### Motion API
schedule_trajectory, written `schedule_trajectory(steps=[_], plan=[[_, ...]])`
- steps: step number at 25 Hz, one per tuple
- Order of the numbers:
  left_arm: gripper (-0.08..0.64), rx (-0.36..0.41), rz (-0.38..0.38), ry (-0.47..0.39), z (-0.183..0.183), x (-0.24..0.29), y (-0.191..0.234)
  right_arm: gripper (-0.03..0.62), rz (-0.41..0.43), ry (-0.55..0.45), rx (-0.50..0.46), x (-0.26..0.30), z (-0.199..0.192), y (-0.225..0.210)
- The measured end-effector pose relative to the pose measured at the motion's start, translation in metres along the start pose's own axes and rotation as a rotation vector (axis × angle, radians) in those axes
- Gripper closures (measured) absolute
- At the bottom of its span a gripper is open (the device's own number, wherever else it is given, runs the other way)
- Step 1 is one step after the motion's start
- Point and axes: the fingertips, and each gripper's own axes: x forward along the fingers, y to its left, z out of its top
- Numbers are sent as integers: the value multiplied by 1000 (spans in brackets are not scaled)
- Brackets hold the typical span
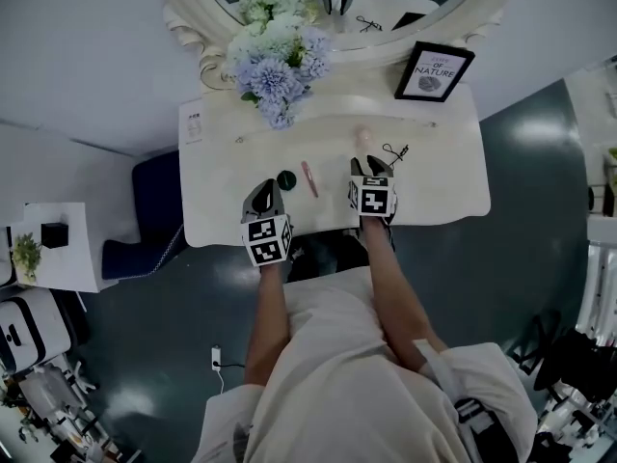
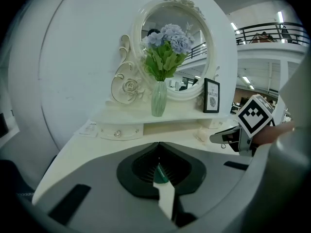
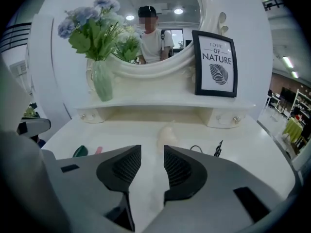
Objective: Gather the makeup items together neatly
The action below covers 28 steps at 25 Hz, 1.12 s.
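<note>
**Four makeup items spread on the vanity, both tongs hovering near its front edge**

The white tabletop carries four small items, set apart from one another in a loose row. A green round piece lies toward the left. A pink stick lies just right of it, close by but not touching. Farther back and to the right sits a cream-coloured piece, and a black wire tool lies just beside that on its right.

The left tongs hang over the front of the tabletop, just left of the green round piece. In the left gripper view the left tongs have their jaws closed, tips meeting. A sliver of green and white shows through the slit behind the tips, and I cannot tell from that view whether anything is pinched there. The right gripper view shows the green round piece and the pink stick lying on the tabletop.

The right tongs sit in front of the cream-coloured piece. In the right gripper view the right tongs stand with jaws apart and nothing between the pads. The cream-coloured piece lies on the tabletop beyond the gap, and the black wire tool is off to the right.

Behind the items, a raised shelf holds a green glass vase of blue flowers and a framed print, with an oval mirror behind them.
</note>
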Motion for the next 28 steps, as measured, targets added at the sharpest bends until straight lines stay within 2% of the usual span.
schedule_trajectory(steps=[4, 9, 14, 18, 28], plan=[[545, 1, 33, -3, 12, 16, -18, 393, 36, -1, -1, 14, 20, -29], [545, -11, 104, -5, 22, 18, -32, 365, 136, 44, -8, 35, 23, -34], [545, 1, 151, -10, 28, 22, -48, 375, 168, 90, -119, 51, 25, -32], [545, 5, 182, -17, 29, 21, -57, 406, 198, 83, -124, 52, 27, -34], [545, -19, 218, -19, 17, 15, -75, 413, 269, 64, -94, 30, 18, -22]])
